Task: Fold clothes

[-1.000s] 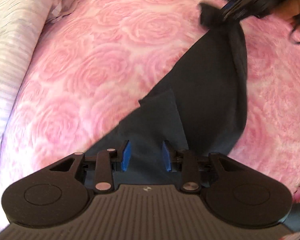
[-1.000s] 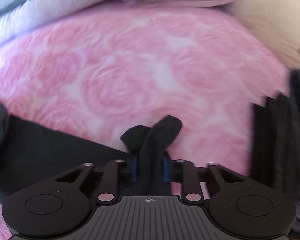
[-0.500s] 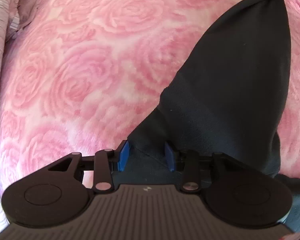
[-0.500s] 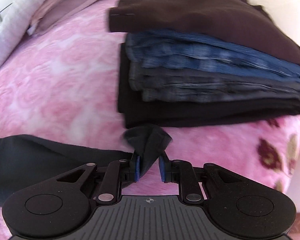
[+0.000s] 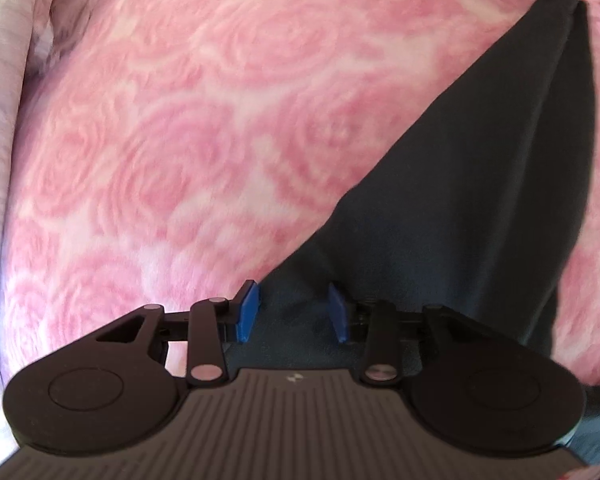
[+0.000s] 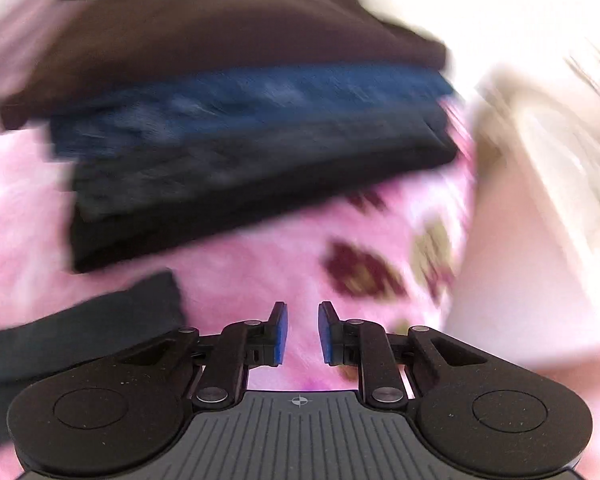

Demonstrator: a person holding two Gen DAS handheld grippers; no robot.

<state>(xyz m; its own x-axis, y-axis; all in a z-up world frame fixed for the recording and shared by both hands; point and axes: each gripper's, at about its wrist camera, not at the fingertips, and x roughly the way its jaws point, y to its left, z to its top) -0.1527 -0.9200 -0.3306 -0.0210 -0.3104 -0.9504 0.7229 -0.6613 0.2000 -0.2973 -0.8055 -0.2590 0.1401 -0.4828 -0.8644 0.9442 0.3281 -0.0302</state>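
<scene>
A dark garment (image 5: 460, 200) lies spread on a pink rose-patterned blanket (image 5: 180, 140), running from my left gripper up to the top right corner of the left wrist view. My left gripper (image 5: 293, 310) points down over the garment's near edge. Its jaws are closing, the cloth lies between the blue pads, and they do not visibly press on it. In the blurred right wrist view, my right gripper (image 6: 302, 334) stands slightly apart with only blanket showing between its pads. The garment's end (image 6: 100, 328) lies to its left, free of the fingers.
A stack of folded clothes (image 6: 240, 140), brown on top, then blue denim, then black, sits on the blanket just beyond the right gripper. Pale striped bedding (image 5: 0, 120) borders the blanket on the left. A cream surface (image 6: 540, 200) rises at the right.
The right gripper swung right toward the folded stack, and the garment corner it pinched is out of its pads. The left gripper shifted a little along the garment's edge.
</scene>
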